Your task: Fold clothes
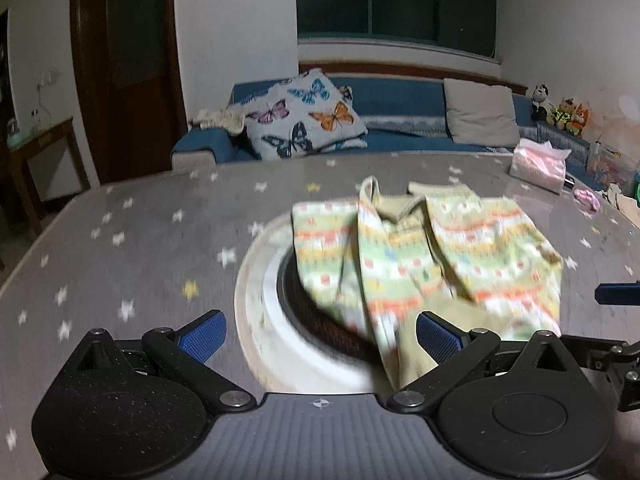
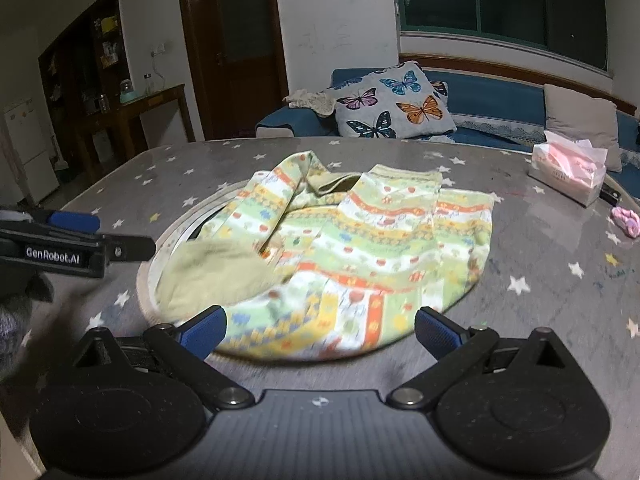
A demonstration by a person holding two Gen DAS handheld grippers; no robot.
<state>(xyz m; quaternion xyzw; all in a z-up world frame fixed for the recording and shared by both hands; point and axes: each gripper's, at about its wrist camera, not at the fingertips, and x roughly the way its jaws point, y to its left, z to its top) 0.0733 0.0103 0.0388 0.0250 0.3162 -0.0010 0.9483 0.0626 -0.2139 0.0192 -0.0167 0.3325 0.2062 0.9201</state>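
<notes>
Garment [image 2: 344,248]: a green, yellow and orange striped piece lies crumpled mid-table, part folded, plain olive inside showing at its 8 o'clock corner; in the left view [image 1: 432,256] it's blurred.
Ring [image 2: 160,248]: a pale round inset in the tabletop sits under the garment, its rim peeking out at 9 o'clock; dark opening visible in the left view [image 1: 288,280].
Left gripper [image 1: 320,336]: jaws spread wide, nothing between them, low at the garment's 7 o'clock edge; the cloth's hem lies just by its right finger [image 1: 438,338].
Right gripper [image 2: 320,334]: spread wide too, empty, just short of the garment's 6 o'clock edge.
Table [image 2: 540,312]: grey cover with white and yellow stars.
Tissue pack [image 2: 568,172]: pink, at 2 o'clock from the garment, well apart.
Pink item [image 2: 626,220]: small, at 3 o'clock near the table edge; too small to identify.
Sofa [image 2: 480,96]: blue, behind the table at 12 o'clock, with a butterfly cushion [image 2: 394,106].
</notes>
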